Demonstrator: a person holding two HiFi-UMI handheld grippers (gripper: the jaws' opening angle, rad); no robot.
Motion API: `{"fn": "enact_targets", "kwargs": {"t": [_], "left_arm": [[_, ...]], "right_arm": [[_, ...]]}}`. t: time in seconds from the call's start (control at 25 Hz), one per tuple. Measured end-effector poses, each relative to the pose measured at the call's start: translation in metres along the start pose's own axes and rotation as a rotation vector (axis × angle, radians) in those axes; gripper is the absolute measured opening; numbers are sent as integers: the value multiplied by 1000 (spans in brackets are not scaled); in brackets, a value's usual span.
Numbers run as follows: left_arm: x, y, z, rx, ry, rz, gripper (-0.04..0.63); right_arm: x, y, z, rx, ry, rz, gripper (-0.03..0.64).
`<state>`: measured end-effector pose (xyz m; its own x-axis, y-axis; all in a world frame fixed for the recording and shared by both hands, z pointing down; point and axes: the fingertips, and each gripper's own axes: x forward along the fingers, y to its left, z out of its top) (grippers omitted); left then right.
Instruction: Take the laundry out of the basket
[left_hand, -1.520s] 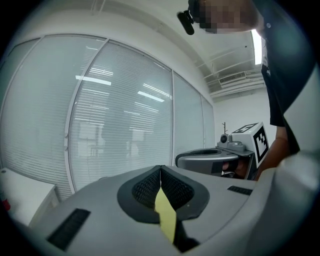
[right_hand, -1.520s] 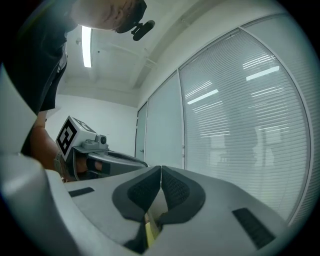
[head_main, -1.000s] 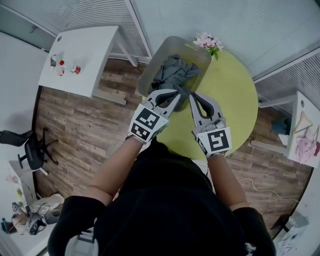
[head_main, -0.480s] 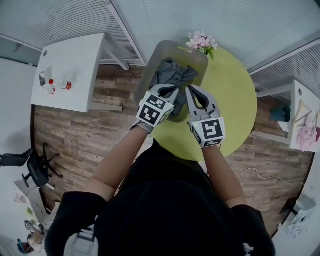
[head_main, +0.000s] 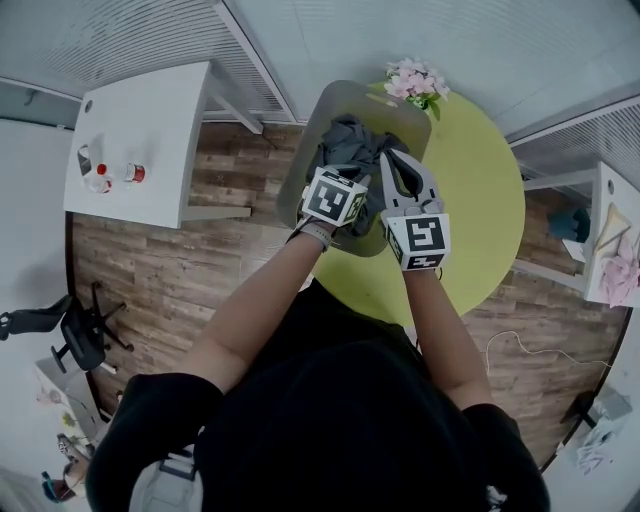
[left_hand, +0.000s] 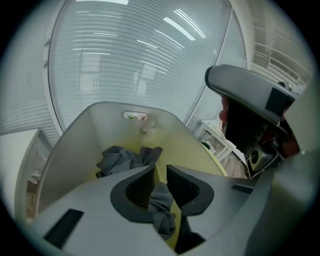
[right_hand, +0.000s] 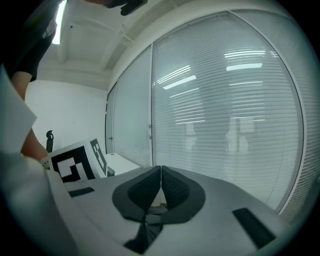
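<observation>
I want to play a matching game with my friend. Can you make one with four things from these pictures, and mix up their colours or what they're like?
Things:
1. laundry
2. flowers
3. round table
4. right gripper

What they're like:
A. yellow-green
B. jaws closed together
C. dark grey and crumpled
D. pink

Right pairs: 1-C, 2-D, 3-A, 4-B.
</observation>
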<state>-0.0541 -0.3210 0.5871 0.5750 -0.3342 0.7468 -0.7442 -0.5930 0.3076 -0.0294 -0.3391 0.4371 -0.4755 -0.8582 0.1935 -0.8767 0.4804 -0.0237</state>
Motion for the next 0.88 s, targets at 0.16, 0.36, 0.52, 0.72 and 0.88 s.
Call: {"fn": "enact_targets", "kwargs": {"t": [0.16, 0.36, 0.52, 0.72, 0.88], "left_arm": [[15, 19, -6, -42, 49, 33, 125], [37, 43, -20, -71, 115, 87, 187], [55, 59, -31, -111, 152, 128, 256], [75, 71, -43, -202, 160, 157, 312], [87, 70, -60, -309, 211, 156, 369]], "right_arm": [[18, -6, -11, 14, 17, -3, 23], [36, -10, -20, 18, 29, -21, 23], [45, -13, -24, 30, 40, -30, 23], [55, -25, -32, 42, 56, -50, 23], [58, -32, -32, 56, 57, -63, 23]]}}
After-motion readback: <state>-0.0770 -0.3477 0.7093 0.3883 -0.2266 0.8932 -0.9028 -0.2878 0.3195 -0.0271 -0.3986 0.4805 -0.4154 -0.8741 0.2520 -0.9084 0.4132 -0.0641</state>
